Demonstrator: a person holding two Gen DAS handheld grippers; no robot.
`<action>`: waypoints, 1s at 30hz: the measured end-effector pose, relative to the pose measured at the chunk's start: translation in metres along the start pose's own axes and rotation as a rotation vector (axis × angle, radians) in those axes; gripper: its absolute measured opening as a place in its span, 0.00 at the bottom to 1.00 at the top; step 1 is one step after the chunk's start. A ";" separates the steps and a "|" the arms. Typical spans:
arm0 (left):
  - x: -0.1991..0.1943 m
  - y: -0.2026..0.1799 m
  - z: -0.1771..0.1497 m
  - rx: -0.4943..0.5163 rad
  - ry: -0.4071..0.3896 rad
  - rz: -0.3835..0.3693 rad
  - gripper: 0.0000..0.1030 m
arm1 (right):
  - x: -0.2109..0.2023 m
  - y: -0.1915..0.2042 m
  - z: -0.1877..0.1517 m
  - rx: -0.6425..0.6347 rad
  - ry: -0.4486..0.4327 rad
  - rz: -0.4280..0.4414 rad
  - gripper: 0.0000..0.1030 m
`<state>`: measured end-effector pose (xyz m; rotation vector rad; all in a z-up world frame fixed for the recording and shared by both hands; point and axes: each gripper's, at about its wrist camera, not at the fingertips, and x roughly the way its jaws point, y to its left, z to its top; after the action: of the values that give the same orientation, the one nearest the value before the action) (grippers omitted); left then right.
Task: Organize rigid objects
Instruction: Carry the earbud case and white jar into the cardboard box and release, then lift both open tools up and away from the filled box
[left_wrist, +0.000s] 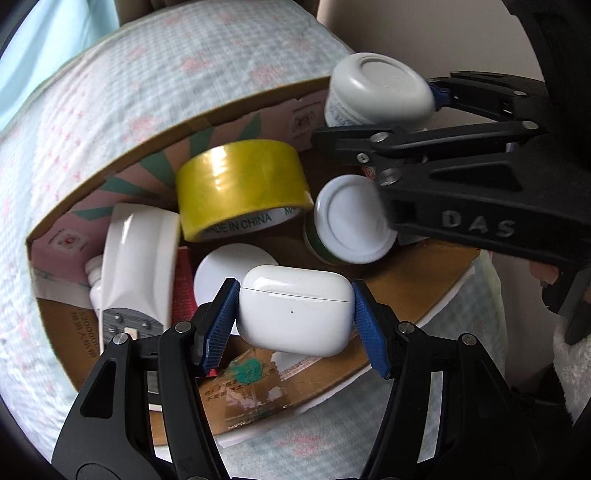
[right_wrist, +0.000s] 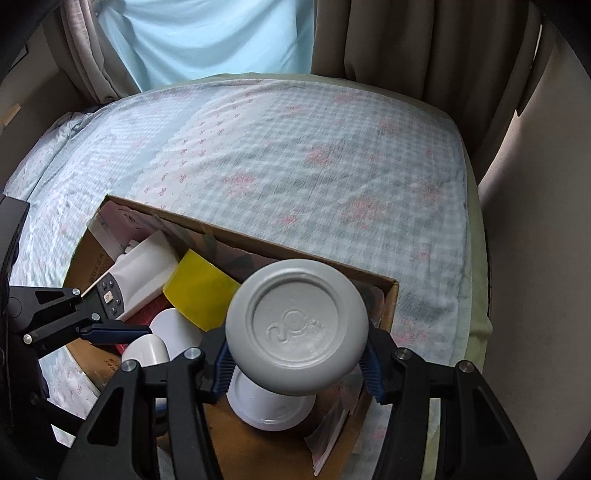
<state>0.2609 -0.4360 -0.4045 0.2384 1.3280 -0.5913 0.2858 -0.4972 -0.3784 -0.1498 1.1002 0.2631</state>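
Note:
My left gripper (left_wrist: 295, 314) is shut on a white earbuds case (left_wrist: 295, 310) and holds it above the open cardboard box (left_wrist: 110, 166). My right gripper (right_wrist: 297, 354) is shut on a white jar (right_wrist: 297, 330), seen base-on, and holds it over the box's right part (right_wrist: 388, 295); the jar also shows in the left wrist view (left_wrist: 380, 88). In the box lie a yellow tape roll (left_wrist: 240, 188), a white remote-like device (left_wrist: 136, 258), a white-lidded green jar (left_wrist: 351, 218) and a white round lid (left_wrist: 221, 273).
The box rests on a bed with a checked, pink-flowered sheet (right_wrist: 314, 147). Curtains (right_wrist: 406, 44) hang behind the bed and a wall (right_wrist: 535, 221) stands at the right. A red item (left_wrist: 183, 280) lies under the remote.

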 end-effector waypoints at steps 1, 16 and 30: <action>0.002 -0.001 0.000 0.003 0.006 -0.003 0.57 | 0.004 0.003 0.000 -0.019 0.018 -0.006 0.51; -0.027 0.009 -0.013 0.006 -0.043 0.016 1.00 | -0.021 -0.007 -0.001 0.150 -0.004 0.024 0.99; -0.111 0.023 -0.033 -0.021 -0.146 0.015 1.00 | -0.083 0.028 0.005 0.174 -0.045 -0.027 0.99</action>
<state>0.2321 -0.3706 -0.3100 0.1842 1.1895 -0.5713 0.2467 -0.4800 -0.3011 -0.0036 1.0704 0.1456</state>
